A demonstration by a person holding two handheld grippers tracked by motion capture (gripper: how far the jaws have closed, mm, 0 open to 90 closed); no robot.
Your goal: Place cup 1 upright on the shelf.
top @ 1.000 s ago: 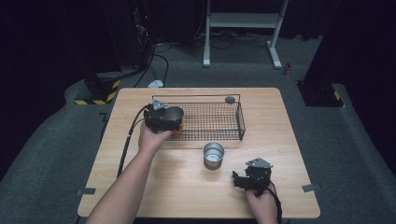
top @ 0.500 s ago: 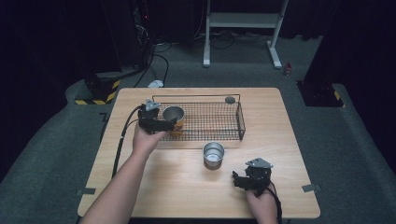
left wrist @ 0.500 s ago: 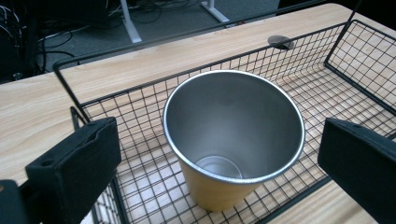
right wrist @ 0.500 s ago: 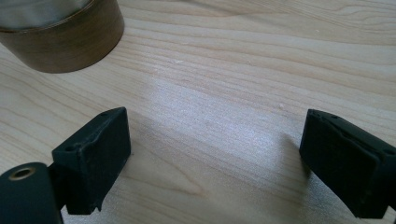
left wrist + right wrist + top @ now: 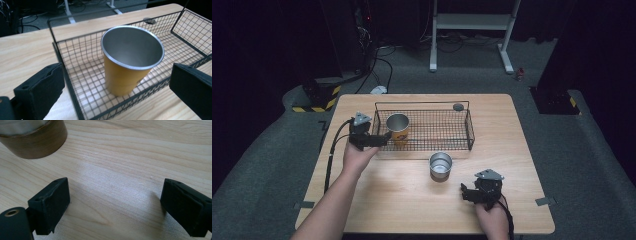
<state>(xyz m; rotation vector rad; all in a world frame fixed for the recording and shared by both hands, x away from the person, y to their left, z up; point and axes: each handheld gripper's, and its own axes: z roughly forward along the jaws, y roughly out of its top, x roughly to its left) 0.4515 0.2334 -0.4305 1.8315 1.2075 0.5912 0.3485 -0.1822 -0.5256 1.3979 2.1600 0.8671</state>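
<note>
**Yellow cup in basket, both grippers empty**

High view: wire basket (image 5: 462, 125) sits on the far half of the wooden table (image 5: 377, 195). Yellow cup (image 5: 398, 128) stands upright inside the basket's left end, open side up. Left gripper (image 5: 384, 138) is at the basket's left end, outside the front wire wall, jaws pointing at the cup and clear of it. Second cup, bare metal (image 5: 440, 164), stands on the table just in front of the basket, near the middle. Small dark round object (image 5: 458, 106) lies at the basket's far right corner; can't tell what it is. Right gripper (image 5: 468, 192) rests on the table near the front edge, right of centre, apart from the metal cup.

Left gripper view: jaws spread wide, nothing between them. Yellow cup (image 5: 131, 60) is centred ahead, behind the basket's (image 5: 72, 97) near wall, metal rim and grey interior visible, empty. No contact between jaws and cup.

Right gripper view: jaws wide apart, holding nothing, sitting low over bare table (image 5: 130, 157). The metal cup's base (image 5: 35, 137) shows top left, reflecting the wood, well ahead of the jaw tips.
</note>
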